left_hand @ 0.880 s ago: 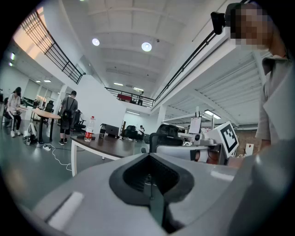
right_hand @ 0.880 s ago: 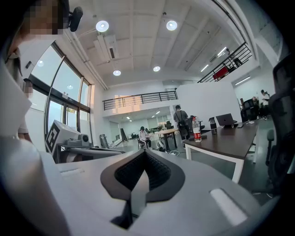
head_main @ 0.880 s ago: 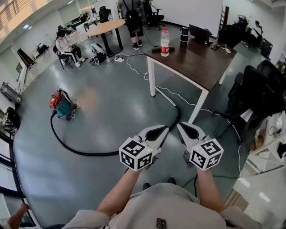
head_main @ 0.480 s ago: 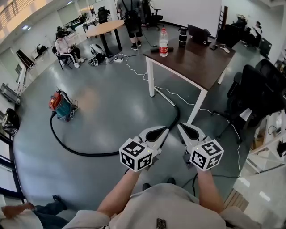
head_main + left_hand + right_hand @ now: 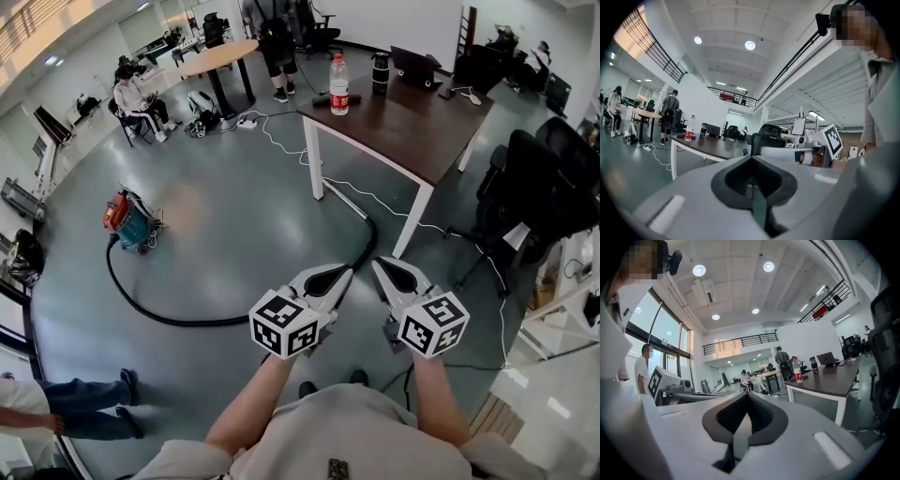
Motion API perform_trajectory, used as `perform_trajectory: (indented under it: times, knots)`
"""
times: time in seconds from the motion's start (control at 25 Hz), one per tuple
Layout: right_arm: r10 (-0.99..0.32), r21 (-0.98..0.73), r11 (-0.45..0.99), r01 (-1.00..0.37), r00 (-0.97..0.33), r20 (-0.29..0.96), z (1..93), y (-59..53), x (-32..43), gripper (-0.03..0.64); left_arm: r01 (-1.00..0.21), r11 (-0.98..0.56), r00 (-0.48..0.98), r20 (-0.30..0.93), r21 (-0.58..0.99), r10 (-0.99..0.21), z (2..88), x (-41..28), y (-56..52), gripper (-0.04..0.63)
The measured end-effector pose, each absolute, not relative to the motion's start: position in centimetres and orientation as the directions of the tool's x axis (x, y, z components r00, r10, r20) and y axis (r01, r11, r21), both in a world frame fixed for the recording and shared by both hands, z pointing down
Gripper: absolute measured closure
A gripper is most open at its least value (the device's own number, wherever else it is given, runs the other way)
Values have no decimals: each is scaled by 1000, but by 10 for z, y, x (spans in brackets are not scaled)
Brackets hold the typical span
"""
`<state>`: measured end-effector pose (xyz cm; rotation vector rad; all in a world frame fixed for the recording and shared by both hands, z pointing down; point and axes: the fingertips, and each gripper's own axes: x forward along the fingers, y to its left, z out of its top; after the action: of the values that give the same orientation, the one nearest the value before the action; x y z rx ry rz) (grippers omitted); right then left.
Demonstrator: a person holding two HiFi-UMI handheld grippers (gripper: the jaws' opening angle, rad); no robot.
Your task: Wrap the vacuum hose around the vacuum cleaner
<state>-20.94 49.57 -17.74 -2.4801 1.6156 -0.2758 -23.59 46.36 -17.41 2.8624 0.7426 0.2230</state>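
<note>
Black hose (image 5: 169,320) lies in a long loop on the grey floor. One end goes into the little red and teal vacuum cleaner (image 5: 129,221), far off to my left. The other end curls up by the leg of the brown table (image 5: 412,127), just past my tools. None of the hose is wrapped round the vacuum cleaner. I think the job has not started, so all of it is left to do: pick up the hose, carry it over and wind it round.

My left gripper (image 5: 330,279) and my right gripper (image 5: 389,275) are held out in front of my tummy, side by side, well above the floor. In the left gripper view the two jaws are pressed together with nothing in them. The right gripper view shows the same thing, jaws together and empty. Neither tool touches the hose.

Not much is different from a moment ago. My grippers sit in the same spot, and the hose and the vacuum cleaner have not moved. Only a person (image 5: 84,405) in jeans has walked further in at the bottom left corner.
</note>
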Motion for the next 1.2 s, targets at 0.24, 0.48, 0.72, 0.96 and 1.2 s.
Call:
perform_trajectory:
  times: [0.24,0.48,0.72,0.96,1.2]
  knots:
    - [-919,-250,-393,-885,390,62,-173,518,-185,591,459,-867,866,121,196,486,-172,-210,487,595]
    - [-923,-236,-384,-893,381,61,-169,542,-153,591,439,-883,873,153,165,462,-165,-174,512,595]
    - [-911,-201,-412,-889,404,80,-161,561,-114,591,405,-907,888,189,112,420,-162,-139,526,595]
    - [-846,-32,-519,-854,508,163,-155,570,-76,591,383,-919,894,212,96,395,-159,-117,518,595]
    - [-847,-22,-516,-857,506,160,-158,547,-51,591,393,-913,888,213,105,407,-154,-90,492,595]
